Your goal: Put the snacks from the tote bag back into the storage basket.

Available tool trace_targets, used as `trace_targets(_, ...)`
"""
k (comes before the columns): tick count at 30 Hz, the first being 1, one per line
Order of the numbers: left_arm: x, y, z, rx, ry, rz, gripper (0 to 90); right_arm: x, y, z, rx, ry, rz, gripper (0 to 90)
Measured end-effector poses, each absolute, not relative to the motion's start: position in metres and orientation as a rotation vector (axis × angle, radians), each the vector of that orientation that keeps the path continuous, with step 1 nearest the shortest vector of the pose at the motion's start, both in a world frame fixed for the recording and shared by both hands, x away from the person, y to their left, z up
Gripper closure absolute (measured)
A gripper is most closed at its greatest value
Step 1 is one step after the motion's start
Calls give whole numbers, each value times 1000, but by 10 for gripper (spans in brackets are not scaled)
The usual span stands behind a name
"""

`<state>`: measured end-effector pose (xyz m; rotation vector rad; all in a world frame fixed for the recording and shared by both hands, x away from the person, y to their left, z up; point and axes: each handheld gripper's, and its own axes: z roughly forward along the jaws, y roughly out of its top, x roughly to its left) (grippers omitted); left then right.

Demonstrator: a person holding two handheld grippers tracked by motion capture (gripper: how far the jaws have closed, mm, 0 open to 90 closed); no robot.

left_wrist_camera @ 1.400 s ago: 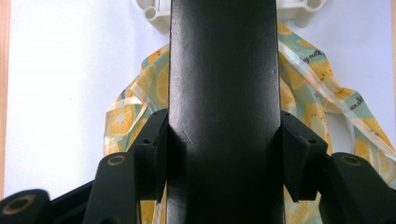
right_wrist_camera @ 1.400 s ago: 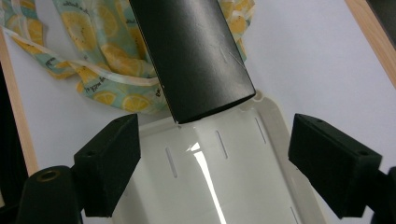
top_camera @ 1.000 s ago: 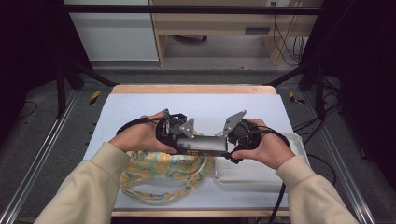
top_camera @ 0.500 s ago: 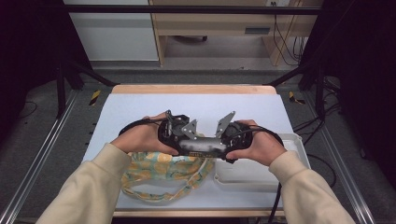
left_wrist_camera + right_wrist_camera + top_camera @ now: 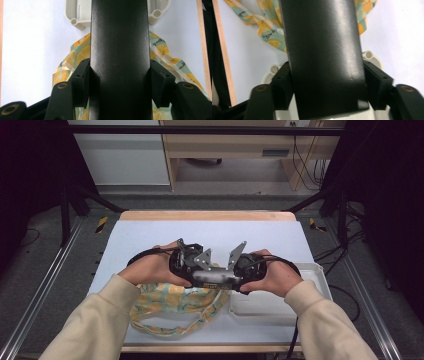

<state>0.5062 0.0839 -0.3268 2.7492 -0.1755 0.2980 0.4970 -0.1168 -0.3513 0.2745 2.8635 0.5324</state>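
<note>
A long flat black bar (image 5: 215, 279) hangs level above the table between both hands. My left gripper (image 5: 192, 265) grips its left end; in the left gripper view the pads (image 5: 81, 87) press on both sides of the bar (image 5: 120, 50). My right gripper (image 5: 241, 268) is on the other end. Its jaws have just been closing with the bar (image 5: 324, 50) between them, and the pads (image 5: 283, 87) now touch both edges. A lemon-print cloth bag (image 5: 175, 305) lies on the table under the hands.
A white plastic tray (image 5: 280, 307) sits at the table's front right, beside the cloth bag; its corner posts (image 5: 74, 21) show below the bar. The white table top (image 5: 210, 230) has wooden edges. Metal frame rails run along both sides.
The right hand has slid left towards the left hand, and its jaws have closed in on the bar's end. The left hand has kept still.
</note>
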Motion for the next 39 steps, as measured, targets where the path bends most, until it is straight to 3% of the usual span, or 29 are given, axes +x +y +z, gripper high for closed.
trace_targets(10,506,83,-332,2730,-176,309,405,495,-117,-355,234,2880,490,416)
trace_targets(14,510,90,-330,2694,-118,333,277,496,-126,-356,269,2878,540,420)
trace_targets(21,514,111,-325,2623,-37,340,145,495,-153,-356,330,2870,558,420)
trace_targets(39,511,155,-351,2625,110,358,107,489,-231,-371,419,2836,605,420)
